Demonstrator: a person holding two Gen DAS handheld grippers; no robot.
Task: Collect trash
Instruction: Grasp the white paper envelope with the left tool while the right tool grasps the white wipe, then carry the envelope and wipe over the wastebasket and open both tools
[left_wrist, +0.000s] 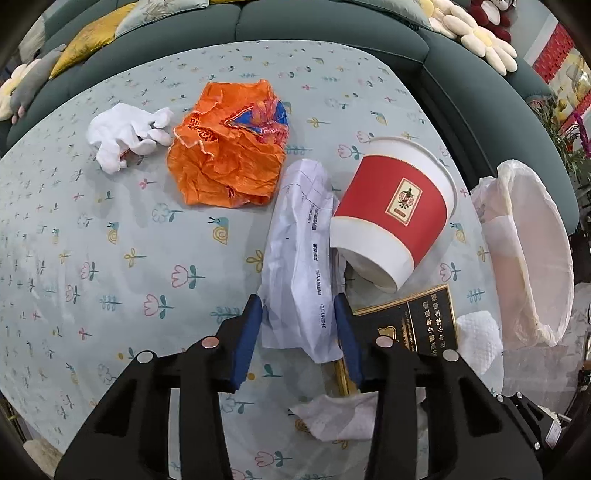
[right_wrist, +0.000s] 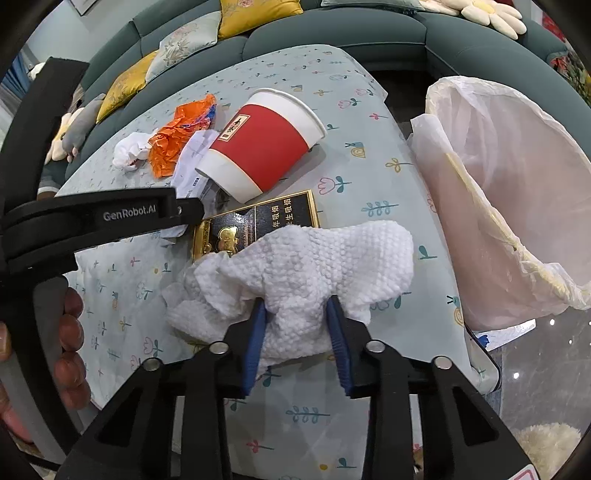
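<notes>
My left gripper (left_wrist: 299, 317) is shut on a crumpled white printed paper (left_wrist: 303, 240) that lies beside a tipped red and white paper cup (left_wrist: 395, 206). An orange wrapper (left_wrist: 225, 155) and a crumpled white tissue (left_wrist: 125, 136) lie further back. A black and gold cigarette box (left_wrist: 413, 321) lies by the cup. My right gripper (right_wrist: 295, 314) is shut on a white textured paper towel (right_wrist: 306, 269), held above the table near the lined trash bin (right_wrist: 517, 206). The cup (right_wrist: 262, 147), box (right_wrist: 258, 221) and orange wrapper (right_wrist: 177, 136) show behind it.
The table wears a pale floral cloth (left_wrist: 110, 258). The bin (left_wrist: 535, 251) stands off its right edge. A green sofa with cushions (left_wrist: 236, 22) runs behind. Another tissue (left_wrist: 340, 417) lies under my left gripper. The left gripper's body (right_wrist: 92, 221) crosses the right wrist view.
</notes>
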